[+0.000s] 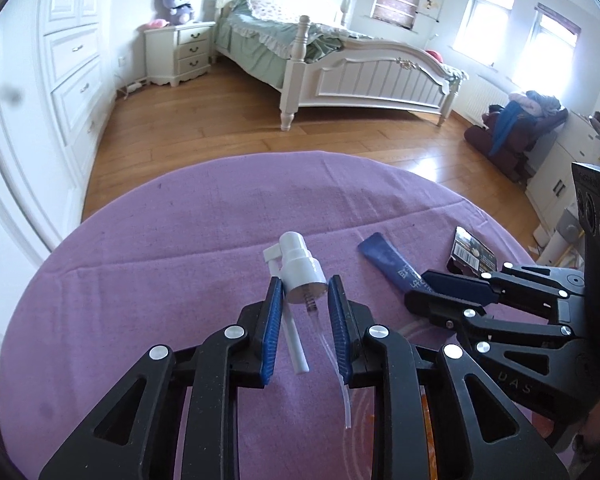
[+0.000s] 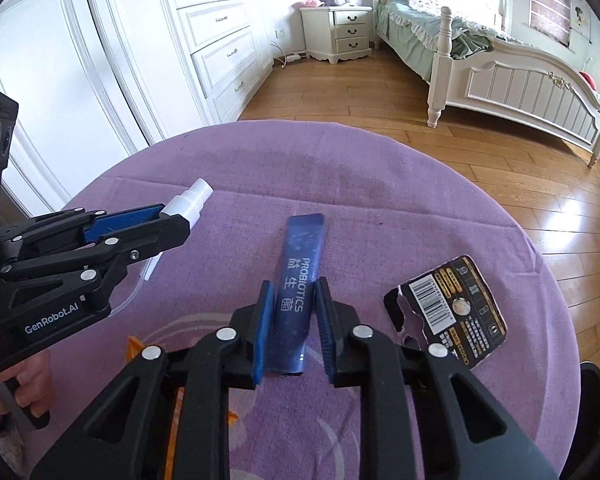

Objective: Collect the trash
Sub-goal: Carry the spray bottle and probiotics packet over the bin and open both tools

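A white spray pump head (image 1: pixel 300 270) with a clear dip tube lies on the purple tablecloth (image 1: pixel 180 240). My left gripper (image 1: pixel 305 286) is open, its blue pads on either side of the pump's collar with small gaps. A blue "PROBIOTICS" sachet (image 2: pixel 298 276) lies flat on the cloth between the pads of my right gripper (image 2: pixel 293 292), which is open around its lower half. A torn black packaging card with a barcode (image 2: pixel 452 312) lies right of the sachet. The right gripper also shows in the left wrist view (image 1: pixel 428 288), and the left gripper shows in the right wrist view (image 2: pixel 172 220).
The round table's edge (image 2: pixel 540 240) drops to a wooden floor (image 1: pixel 220 136). A white bed (image 1: pixel 360 76), a nightstand (image 1: pixel 180 52) and white wardrobes (image 2: pixel 120 60) stand beyond. An orange item (image 2: pixel 134 346) peeks out under the right gripper.
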A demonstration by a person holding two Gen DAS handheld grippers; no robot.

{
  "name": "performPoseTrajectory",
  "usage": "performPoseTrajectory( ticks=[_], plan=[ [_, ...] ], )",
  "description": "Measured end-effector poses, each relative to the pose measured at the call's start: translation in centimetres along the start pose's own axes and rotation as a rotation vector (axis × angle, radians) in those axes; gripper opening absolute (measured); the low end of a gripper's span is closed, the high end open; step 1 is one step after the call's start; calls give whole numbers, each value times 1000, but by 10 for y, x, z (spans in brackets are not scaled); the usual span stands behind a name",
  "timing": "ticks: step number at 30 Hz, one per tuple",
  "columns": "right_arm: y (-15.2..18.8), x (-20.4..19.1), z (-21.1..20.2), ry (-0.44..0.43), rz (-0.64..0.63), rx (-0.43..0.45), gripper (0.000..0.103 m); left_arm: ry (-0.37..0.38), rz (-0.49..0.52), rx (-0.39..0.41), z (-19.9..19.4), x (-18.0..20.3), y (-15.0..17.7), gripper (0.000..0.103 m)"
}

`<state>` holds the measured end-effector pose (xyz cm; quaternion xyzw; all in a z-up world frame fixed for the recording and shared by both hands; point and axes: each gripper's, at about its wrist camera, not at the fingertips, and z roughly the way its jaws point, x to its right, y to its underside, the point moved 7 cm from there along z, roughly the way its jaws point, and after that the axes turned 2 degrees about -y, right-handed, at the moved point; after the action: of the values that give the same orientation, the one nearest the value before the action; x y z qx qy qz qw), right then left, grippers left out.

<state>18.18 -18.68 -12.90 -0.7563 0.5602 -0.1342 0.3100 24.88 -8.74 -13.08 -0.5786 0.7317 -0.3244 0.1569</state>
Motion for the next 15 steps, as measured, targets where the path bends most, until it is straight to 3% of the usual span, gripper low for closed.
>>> performPoseTrajectory(
  ticks=[7, 15],
  plan=[
    [10, 10, -27, -66, 69, 70, 15, 3, 59, 40, -26, 23, 2, 24],
    [31, 46, -90, -67, 153, 193, 15, 55, 170, 92, -64, 98, 0, 24]
  ],
)
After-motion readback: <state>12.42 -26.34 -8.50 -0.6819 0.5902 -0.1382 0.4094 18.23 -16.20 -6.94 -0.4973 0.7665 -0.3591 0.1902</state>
